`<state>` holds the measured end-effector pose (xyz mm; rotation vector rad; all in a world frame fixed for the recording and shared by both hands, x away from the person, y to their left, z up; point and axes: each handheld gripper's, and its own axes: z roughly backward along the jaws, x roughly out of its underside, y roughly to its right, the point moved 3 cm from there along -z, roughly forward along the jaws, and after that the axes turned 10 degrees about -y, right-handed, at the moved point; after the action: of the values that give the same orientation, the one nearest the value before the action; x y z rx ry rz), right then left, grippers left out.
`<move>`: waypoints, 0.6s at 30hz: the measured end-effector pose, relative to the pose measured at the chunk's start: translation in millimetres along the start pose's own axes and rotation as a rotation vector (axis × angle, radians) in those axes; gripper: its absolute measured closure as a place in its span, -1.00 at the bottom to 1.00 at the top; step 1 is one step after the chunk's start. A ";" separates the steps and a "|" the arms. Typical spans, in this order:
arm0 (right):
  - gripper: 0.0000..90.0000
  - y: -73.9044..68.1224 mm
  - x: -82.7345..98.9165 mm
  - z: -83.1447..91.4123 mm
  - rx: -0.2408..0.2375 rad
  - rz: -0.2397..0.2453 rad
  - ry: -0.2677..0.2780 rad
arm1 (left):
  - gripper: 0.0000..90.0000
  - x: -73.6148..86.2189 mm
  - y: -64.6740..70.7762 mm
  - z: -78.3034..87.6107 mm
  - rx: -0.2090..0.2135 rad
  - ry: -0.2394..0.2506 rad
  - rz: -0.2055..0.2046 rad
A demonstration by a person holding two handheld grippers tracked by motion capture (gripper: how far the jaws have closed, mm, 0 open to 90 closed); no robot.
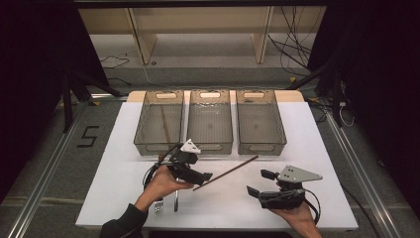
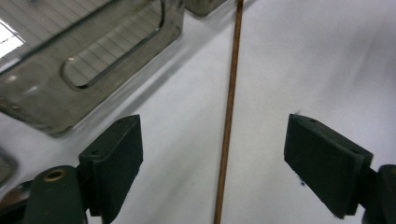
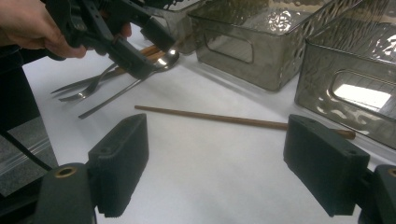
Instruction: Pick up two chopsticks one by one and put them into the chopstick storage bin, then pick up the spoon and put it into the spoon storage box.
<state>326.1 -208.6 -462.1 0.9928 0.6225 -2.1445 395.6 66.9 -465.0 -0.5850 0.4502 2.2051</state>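
1. The right gripper (image 1: 256, 182) hovers low over the near right part of the desk (image 1: 322, 148), its fingers (image 3: 119, 163) spread wide and holding nothing.
2. The left gripper (image 1: 207, 176) sits at the near end of the brown chopstick (image 1: 226, 172). In the left gripper view the fingers (image 2: 114, 158) stand wide apart with the chopstick (image 2: 228, 116) running between them, touching neither.
3. The chopstick lies flat on the white desk, slanting from near left to far right, its far tip close to the front of the bins. It looks thin, stiff and light, probably wood, so it should lift easily but may roll or pivot if pinched near one end. A hold closer to its middle would likely keep it level.
4. Just left of it lie a fork (image 3: 88, 88) and a spoon (image 3: 159, 65), under the left hand.
5. Farthest off stand three clear bins; the left bin (image 1: 159, 121) already holds a similar stick (image 1: 165, 124), the middle bin (image 1: 210, 121) and right bin (image 1: 260, 121) look empty.
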 end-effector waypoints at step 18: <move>-0.49 3.8 3.7 -0.1 0.007 -0.011 -0.014 | -0.27 -0.8 19.4 -26.4 0.008 -0.087 -0.057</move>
<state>327.3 -212.4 -465.6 0.9799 0.6149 -2.1625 387.9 41.3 -484.0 -0.4900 0.3919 2.1636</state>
